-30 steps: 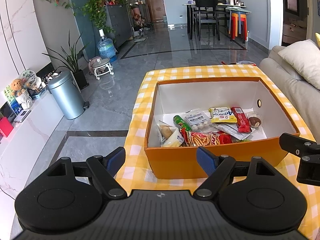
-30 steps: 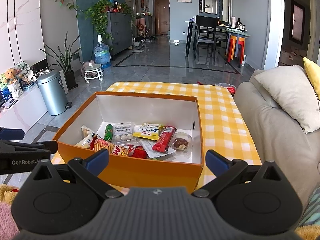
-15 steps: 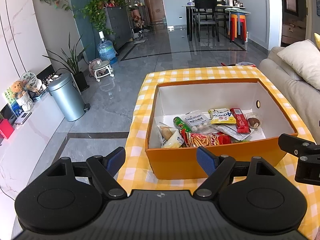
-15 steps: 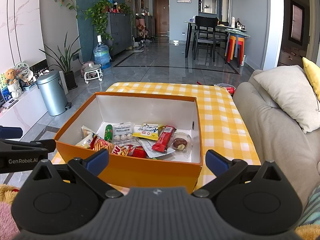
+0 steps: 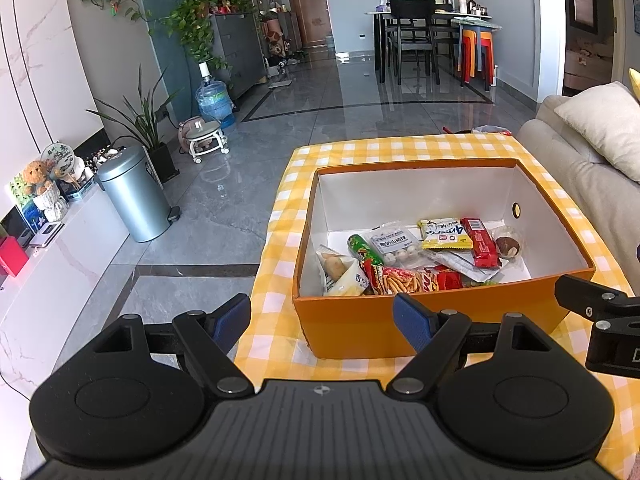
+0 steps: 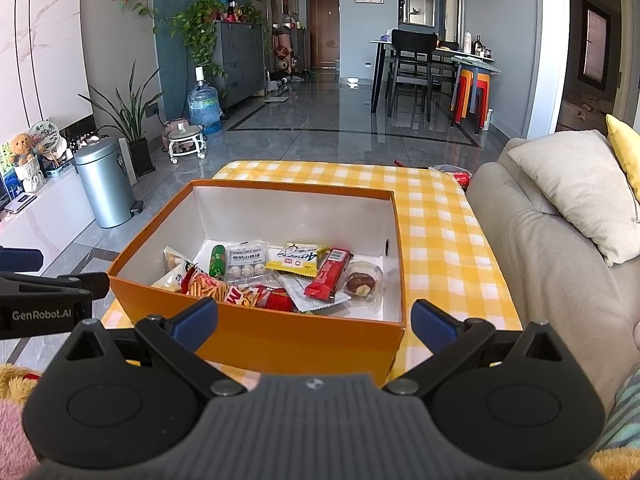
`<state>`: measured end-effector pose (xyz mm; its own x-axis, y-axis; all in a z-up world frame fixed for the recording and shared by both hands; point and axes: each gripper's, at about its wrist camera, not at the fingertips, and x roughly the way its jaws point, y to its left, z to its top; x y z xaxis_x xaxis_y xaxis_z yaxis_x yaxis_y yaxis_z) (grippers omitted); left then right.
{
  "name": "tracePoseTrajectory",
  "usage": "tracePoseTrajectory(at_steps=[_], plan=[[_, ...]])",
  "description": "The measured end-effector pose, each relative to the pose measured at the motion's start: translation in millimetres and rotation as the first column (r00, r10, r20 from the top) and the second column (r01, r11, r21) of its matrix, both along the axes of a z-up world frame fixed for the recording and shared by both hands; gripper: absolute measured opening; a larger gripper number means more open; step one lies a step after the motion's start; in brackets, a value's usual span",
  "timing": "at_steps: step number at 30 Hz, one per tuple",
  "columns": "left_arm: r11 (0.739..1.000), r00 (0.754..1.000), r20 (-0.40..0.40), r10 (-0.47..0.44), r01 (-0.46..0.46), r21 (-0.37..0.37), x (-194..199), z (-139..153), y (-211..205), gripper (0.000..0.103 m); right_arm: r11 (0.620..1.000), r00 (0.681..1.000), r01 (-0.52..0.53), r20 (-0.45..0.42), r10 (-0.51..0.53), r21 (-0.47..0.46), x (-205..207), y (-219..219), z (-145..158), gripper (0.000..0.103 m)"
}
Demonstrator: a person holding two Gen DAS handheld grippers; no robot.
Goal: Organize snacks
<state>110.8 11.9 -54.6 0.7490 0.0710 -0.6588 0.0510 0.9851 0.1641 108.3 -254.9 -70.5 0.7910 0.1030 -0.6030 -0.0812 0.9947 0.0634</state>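
An orange box [image 5: 432, 328] with white inner walls [image 6: 280, 332] stands on a yellow checked tablecloth [image 5: 276, 304]. Inside lie several snacks: a yellow packet [image 5: 444, 233], a red bar [image 5: 480, 242], a round chocolate cake [image 5: 508, 246], a green tube [image 5: 362, 248] and a red chips bag [image 5: 396, 280]. My left gripper [image 5: 322, 318] is open and empty, held just in front of the box's near left corner. My right gripper [image 6: 314, 320] is open and empty, in front of the box's near wall.
A beige sofa [image 6: 560, 264] with a cushion [image 6: 572, 184] runs along the table's right side. A metal bin [image 5: 134, 196] stands on the floor to the left. A red wrapper [image 6: 460, 178] lies at the table's far right corner. The cloth [image 6: 440, 240] right of the box is bare.
Both grippers have drawn back and risen slightly, so the box sits a little lower and farther in both views. The box and snacks have not moved. Both stay open.
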Motion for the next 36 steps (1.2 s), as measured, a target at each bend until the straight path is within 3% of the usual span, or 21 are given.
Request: tracePoseTrajectory(at_steps=[36], plan=[[1.0,1.0,0.025,-0.011,0.011,-0.018,-11.7,15.4,-3.7,0.094,1.0,1.0,0.005,-0.03,-0.005,-0.003,-1.1,-0.7,-0.9,0.099]])
